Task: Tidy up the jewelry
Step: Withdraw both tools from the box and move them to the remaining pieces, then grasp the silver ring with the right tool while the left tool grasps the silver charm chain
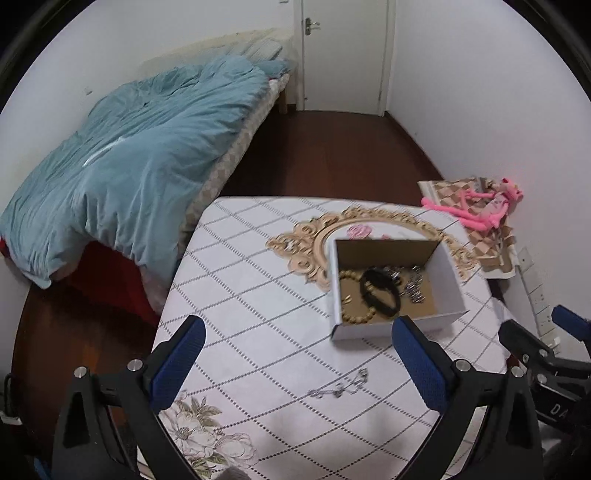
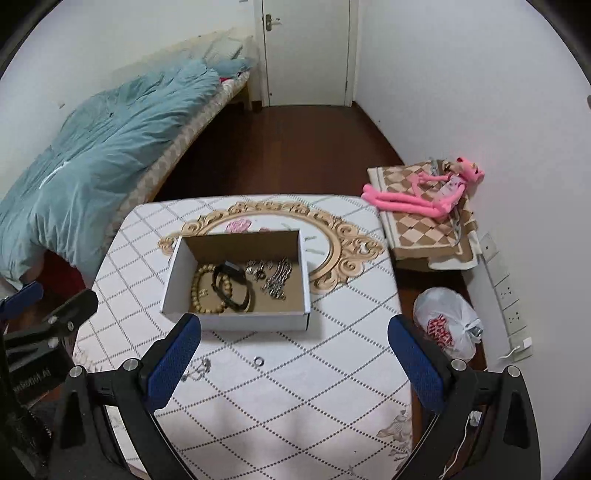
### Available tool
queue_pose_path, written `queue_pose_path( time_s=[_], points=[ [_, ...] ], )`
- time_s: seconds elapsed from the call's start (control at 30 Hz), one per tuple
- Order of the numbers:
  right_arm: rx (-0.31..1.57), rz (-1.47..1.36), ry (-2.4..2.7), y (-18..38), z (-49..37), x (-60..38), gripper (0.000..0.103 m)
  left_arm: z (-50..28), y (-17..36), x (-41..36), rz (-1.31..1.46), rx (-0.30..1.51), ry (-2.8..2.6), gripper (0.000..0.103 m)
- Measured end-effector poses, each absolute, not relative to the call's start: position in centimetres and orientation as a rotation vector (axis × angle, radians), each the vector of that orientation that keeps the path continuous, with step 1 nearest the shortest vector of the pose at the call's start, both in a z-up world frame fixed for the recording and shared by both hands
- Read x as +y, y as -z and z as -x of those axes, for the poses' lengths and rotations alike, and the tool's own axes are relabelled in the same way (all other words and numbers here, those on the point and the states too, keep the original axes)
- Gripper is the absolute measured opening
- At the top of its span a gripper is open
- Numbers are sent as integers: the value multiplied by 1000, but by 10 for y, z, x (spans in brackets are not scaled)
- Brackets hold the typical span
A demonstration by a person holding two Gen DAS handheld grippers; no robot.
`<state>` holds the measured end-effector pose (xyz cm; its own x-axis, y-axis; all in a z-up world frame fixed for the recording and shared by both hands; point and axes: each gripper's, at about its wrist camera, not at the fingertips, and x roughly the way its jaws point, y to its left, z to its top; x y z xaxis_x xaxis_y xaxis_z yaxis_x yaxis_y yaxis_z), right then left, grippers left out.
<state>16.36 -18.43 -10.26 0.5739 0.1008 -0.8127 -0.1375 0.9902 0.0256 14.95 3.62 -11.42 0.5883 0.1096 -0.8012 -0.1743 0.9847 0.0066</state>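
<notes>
Bed with rumpled blue duvet (image 2: 92, 147), far left of the gripper, along the wall. White door (image 2: 306, 51) with a lever handle (image 2: 269, 20), straight ahead at the far end of the dark wooden floor (image 2: 280, 147). Pink plush toy (image 2: 424, 192), ahead and to the right, lying on a brown-and-cream checkered cloth (image 2: 417, 229) against the right-hand wall. White plastic bag with red print (image 2: 447, 321), on the floor to the right. Power strip (image 2: 508, 295), along the wall beyond the bag.
</notes>
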Motion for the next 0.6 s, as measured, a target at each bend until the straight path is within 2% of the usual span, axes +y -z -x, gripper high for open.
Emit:
queue_pose_path(
  time_s=[0.27,0.33,0.4,0.53,0.6],
  points=[
    [1053,27,-168,190,-169,-178,102,-147,196,52,49,1077,-242,103],
    [1063,40,-169,214,-171,-173,96,-146,213,55,40,1104,-258,103],
    [1084,39,-180,234,-174,-168,76,-147,229,59,38,1129,-271,103],
    [1094,50,-204,258,-180,-156,72,-150,249,66,42,1158,-284,103],
    [1093,66,-212,264,-183,-150,66,-151,253,68,40,1163,-288,103]
  ],
)
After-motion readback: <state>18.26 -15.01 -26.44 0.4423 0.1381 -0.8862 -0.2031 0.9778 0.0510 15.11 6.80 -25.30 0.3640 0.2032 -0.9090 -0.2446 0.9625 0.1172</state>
